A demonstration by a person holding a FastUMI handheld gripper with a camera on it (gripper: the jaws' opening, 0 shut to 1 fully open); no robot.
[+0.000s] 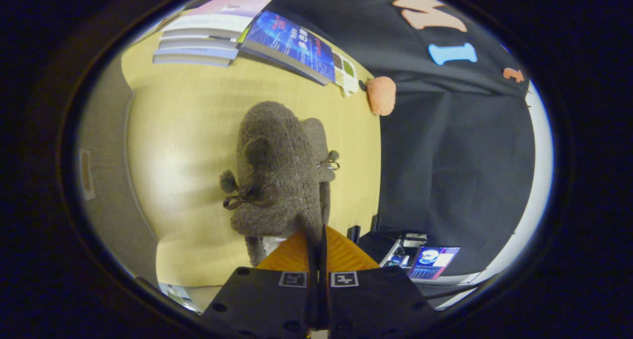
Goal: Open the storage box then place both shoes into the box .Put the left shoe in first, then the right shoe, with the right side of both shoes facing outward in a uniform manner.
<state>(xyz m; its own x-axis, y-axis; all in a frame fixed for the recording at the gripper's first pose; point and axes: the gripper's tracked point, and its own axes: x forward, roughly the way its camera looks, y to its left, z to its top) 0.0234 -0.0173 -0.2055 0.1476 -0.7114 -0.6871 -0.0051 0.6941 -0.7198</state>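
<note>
so, fuzzy grey shoes [279, 170] mid-desk

gripper [316, 240] fingers are pinched together on the near edge of one shoe (both sit side by side, bows showing); stacked books [247, 34] sit at the desk's [183, 111] far edge.

shoes [282, 170]: frame centre, side by side on surface [183, 131] | tool [316, 230]: bottom centre, fingers together at nearer shoe's edge | books [247, 32]: upper left, beyond shoes | round object [381, 95]: upper right of shoes, at surface edge
</note>
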